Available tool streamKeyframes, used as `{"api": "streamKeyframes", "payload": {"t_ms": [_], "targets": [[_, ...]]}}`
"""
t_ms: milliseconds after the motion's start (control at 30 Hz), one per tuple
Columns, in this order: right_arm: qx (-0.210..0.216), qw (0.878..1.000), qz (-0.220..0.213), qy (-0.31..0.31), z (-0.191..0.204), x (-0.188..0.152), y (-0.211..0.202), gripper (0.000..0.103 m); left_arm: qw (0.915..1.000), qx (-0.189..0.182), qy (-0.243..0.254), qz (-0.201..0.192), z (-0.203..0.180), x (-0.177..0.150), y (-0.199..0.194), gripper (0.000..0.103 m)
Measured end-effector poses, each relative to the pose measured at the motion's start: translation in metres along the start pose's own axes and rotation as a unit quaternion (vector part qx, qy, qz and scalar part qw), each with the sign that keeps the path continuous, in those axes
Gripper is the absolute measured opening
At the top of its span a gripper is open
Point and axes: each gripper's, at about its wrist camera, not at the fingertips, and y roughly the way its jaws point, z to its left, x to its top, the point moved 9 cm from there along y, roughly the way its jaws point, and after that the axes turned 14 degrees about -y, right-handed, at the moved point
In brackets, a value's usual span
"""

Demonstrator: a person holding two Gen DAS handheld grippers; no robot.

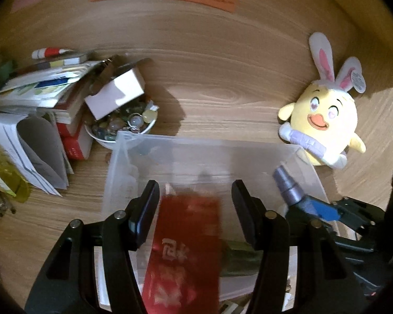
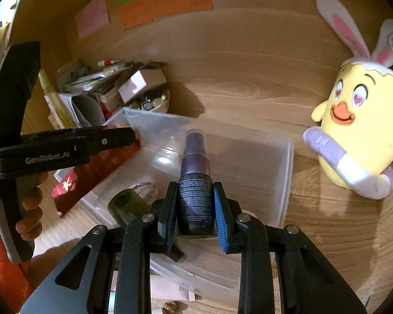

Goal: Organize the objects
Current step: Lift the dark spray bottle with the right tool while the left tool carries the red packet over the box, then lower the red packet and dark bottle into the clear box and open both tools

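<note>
A clear plastic bin [image 1: 196, 141] stands on the wooden desk. My right gripper [image 2: 194, 187] is shut on a dark purple spray bottle [image 2: 195, 157] and holds it over the bin [image 2: 288, 162]. That bottle [image 1: 287, 185] also shows at the right of the left wrist view. My left gripper [image 1: 194, 191] hangs over the bin's left side, jaws apart. A red packet [image 1: 188, 248] with gold print lies below, between the fingers, with a gap to the right one. In the right wrist view the red packet [image 2: 91, 172] slopes across the bin's left wall, under the left gripper [image 2: 131, 134].
A yellow plush chick [image 2: 359, 130] with rabbit ears sits right of the bin. A bowl of beads [image 1: 123, 125], a white box [image 1: 115, 94] and stacked books and papers [image 1: 39, 99] crowd the left. A dark green item [image 2: 128, 204] lies inside the bin. Coloured notes [image 2: 165, 2] hang on the back wall.
</note>
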Motion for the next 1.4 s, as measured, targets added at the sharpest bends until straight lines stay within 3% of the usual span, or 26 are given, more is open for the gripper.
{"api": "streamKeyframes", "payload": {"t_ms": [500,733,1000,1133,1300,1400], "targets": [[-0.008,0.999,0.030,-0.019,0.006,-0.008,0.018,0.023,0.9998,-0.008,0.013,-0.015,-0.003,-0.004,-0.026,0.062],[-0.030,0.998,0.036,-0.044,0.012,-0.009,0.016,0.024,0.9989,-0.010,0.027,-0.037,-0.010,-0.013,-0.048,0.071],[-0.036,0.998,0.018,-0.048,0.017,-0.002,0.001,0.037,0.9971,-0.007,0.045,-0.061,-0.015,-0.020,-0.076,0.082],[-0.040,0.998,0.003,-0.049,0.020,0.001,-0.012,0.048,0.9955,-0.005,0.050,-0.080,-0.015,-0.022,-0.092,0.090],[-0.049,0.997,-0.014,-0.052,0.021,0.003,-0.029,0.054,0.9954,-0.006,0.050,-0.081,-0.013,-0.028,-0.101,0.091],[-0.052,0.997,-0.023,-0.048,0.022,0.002,-0.040,0.065,0.9953,-0.003,0.055,-0.080,-0.011,-0.035,-0.106,0.094]]}}
